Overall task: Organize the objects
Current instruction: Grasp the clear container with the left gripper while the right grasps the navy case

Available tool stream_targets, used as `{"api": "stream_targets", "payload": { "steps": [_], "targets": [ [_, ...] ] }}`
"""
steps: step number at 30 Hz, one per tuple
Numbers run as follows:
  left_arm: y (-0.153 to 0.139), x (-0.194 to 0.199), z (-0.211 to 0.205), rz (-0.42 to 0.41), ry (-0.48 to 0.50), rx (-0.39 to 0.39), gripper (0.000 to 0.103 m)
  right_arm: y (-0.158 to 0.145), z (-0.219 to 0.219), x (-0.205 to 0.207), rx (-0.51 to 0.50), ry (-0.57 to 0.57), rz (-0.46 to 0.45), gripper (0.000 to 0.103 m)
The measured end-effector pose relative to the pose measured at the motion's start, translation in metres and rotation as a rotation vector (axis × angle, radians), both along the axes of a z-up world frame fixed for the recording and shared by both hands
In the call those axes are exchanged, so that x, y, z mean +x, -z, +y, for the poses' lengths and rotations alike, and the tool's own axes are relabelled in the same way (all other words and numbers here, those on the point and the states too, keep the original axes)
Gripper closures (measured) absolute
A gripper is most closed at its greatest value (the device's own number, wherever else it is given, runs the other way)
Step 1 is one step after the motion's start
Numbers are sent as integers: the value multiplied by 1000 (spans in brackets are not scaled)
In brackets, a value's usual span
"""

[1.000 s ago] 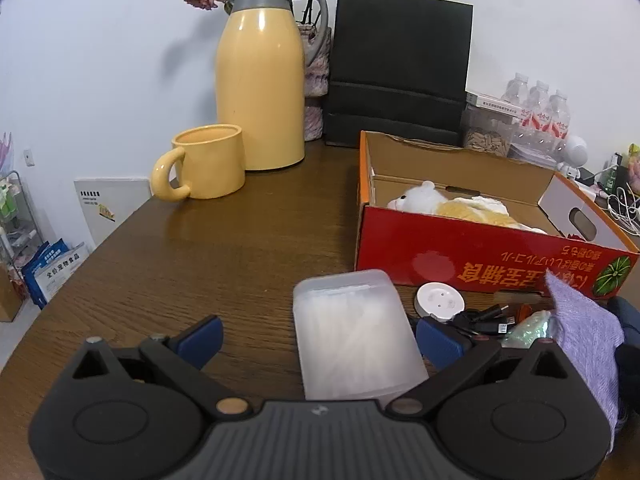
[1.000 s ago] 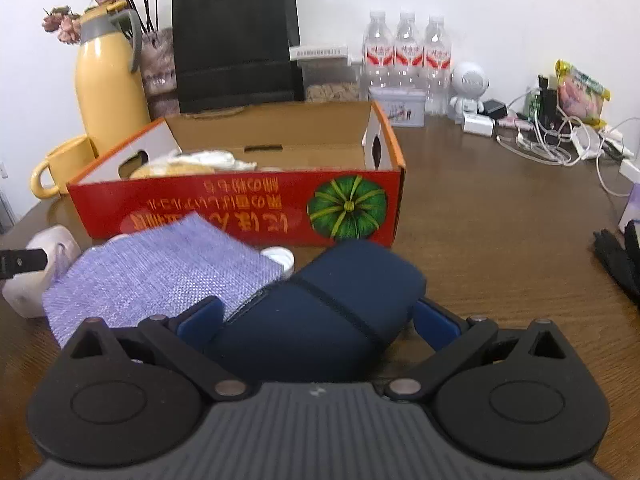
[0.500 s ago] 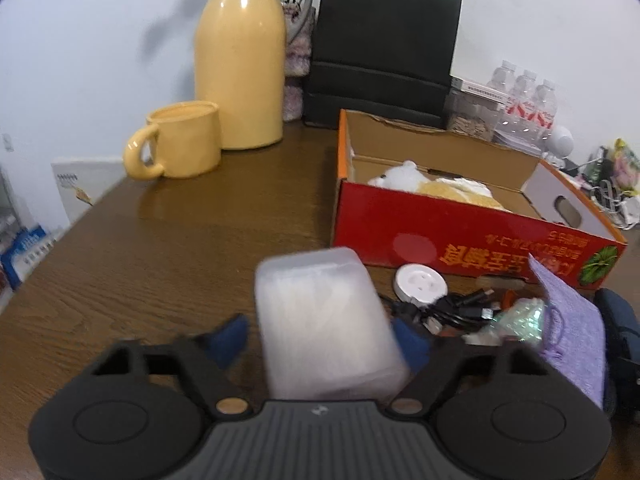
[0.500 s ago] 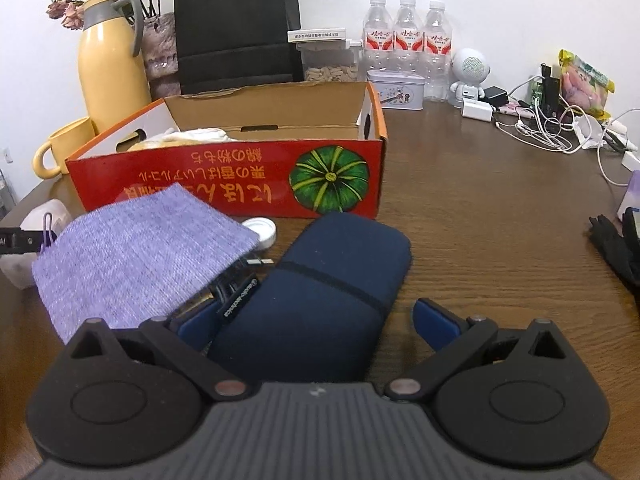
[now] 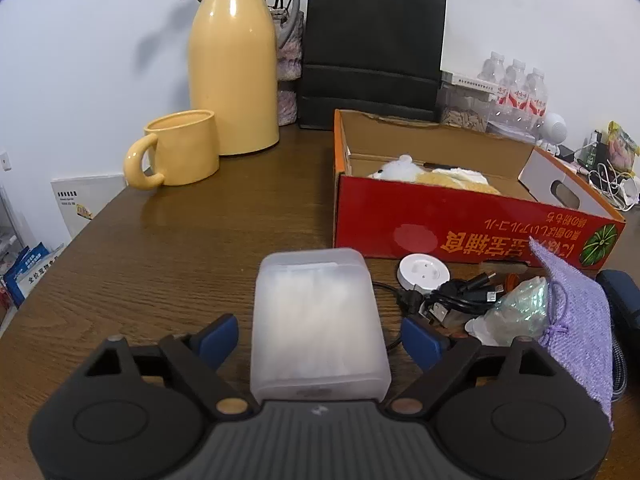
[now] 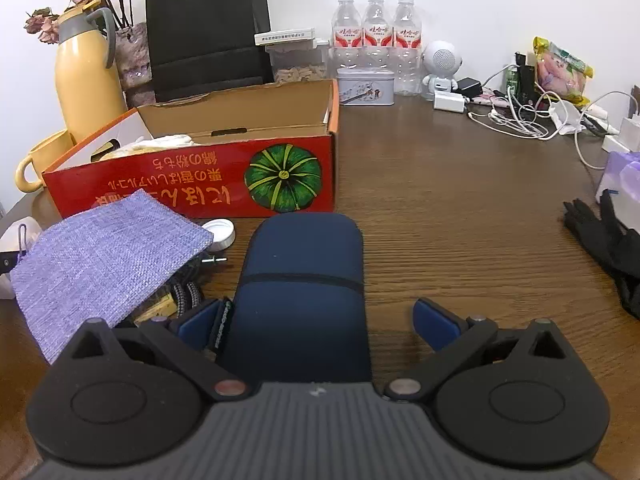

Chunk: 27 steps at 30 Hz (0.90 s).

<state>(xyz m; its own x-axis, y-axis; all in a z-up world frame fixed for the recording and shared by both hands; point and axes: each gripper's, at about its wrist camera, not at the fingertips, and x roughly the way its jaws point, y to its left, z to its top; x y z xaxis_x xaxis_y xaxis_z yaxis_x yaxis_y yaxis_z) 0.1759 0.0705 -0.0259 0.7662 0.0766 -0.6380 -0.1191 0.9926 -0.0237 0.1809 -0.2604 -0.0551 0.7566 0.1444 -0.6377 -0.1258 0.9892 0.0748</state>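
A frosted white plastic box [image 5: 318, 322] lies on the table between the open jaws of my left gripper [image 5: 320, 338]; small gaps show on both sides. A navy zip pouch [image 6: 300, 296] lies between the open jaws of my right gripper [image 6: 316, 320]; the left finger touches its edge, the right finger stands apart. A red cardboard box [image 5: 460, 220] holding plush toys stands behind both and also shows in the right wrist view [image 6: 192, 176]. A purple woven bag [image 6: 104, 260] lies over cables left of the pouch.
A yellow mug [image 5: 176, 150], a yellow thermos [image 5: 234, 64] and a black paper bag [image 5: 372, 44] stand at the back left. A white round cap [image 5: 422, 272] and black cables [image 5: 460, 300] lie before the box. Water bottles [image 6: 376, 36], chargers and black gloves [image 6: 604, 240] sit to the right.
Both grippers have opened. The left had closed in on the white box half a second ago and now stands wide around it. The right has let go of the navy pouch, which lies flat.
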Motion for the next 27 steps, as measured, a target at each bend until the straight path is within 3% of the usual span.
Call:
{"api": "stream_targets", "payload": {
  "steps": [4,6,7,9,15,27],
  "targets": [
    [6,2,3,14,-8,-20,18,6,2,5,-5,11,8,2],
    [6,0,5,6,-6,-37,29,6,1,3,-1,13,-4,11],
    [7,0,5,2,-5,-44,40,5,1,2,7,6,-10,14],
    [7,-1,5,-4,3,-48,40,4,1,0,18,-10,-23,32],
    [4,-8,-2,-33,20,-21,40,2,1,-6,41,-24,-50,37],
    [-15,-22,-9,-87,29,-15,40,-12,6,-22,9,-40,-130,39]
  ]
}}
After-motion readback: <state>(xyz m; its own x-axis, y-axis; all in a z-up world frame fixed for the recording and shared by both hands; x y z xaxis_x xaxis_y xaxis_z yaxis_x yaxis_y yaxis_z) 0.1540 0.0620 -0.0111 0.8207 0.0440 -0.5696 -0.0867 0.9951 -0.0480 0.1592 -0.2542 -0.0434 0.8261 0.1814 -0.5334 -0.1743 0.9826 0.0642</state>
